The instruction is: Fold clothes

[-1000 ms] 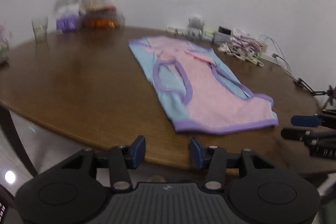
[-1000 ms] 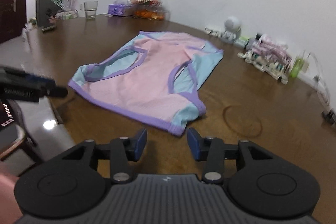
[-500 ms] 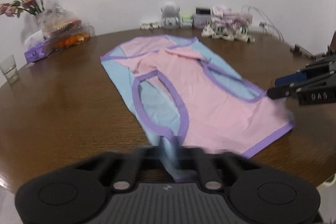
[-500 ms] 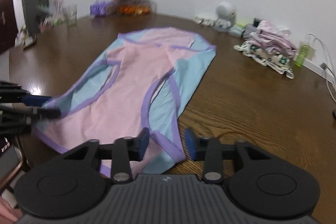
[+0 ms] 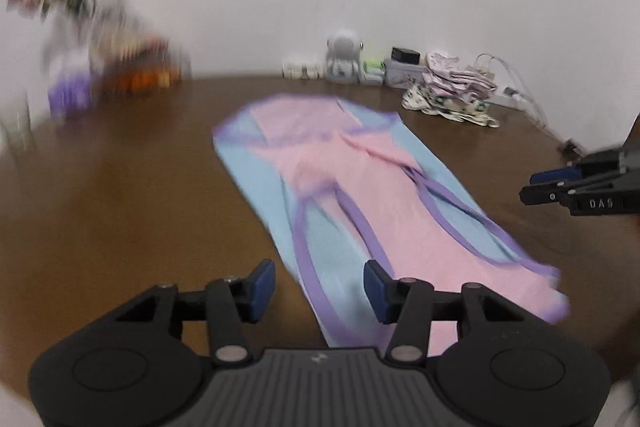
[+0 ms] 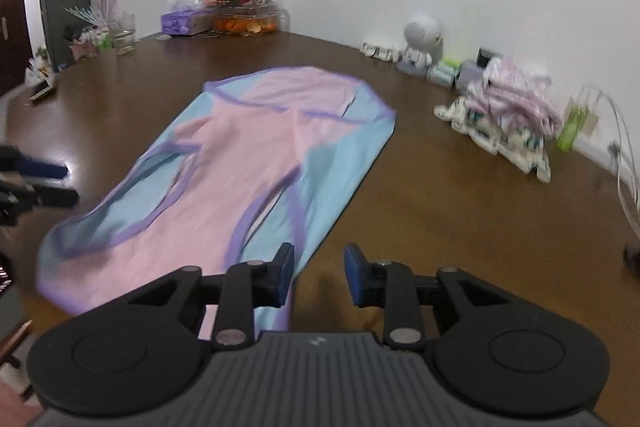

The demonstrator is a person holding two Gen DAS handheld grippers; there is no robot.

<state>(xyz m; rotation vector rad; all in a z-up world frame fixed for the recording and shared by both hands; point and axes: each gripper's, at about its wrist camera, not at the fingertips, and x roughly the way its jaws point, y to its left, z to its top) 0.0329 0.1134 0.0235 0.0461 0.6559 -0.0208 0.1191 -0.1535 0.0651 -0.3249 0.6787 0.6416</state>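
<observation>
Released since half a second ago, the pink-and-blue tank top [image 5: 360, 195] lies flat mid-bench, my left gripper [image 5: 319, 285] and right gripper [image 6: 318, 273] both wide, so next I'd regrip its near hem corners.

pink-blue garment [image 5: 360, 195], flat on table [image 5: 120, 187]
</observation>
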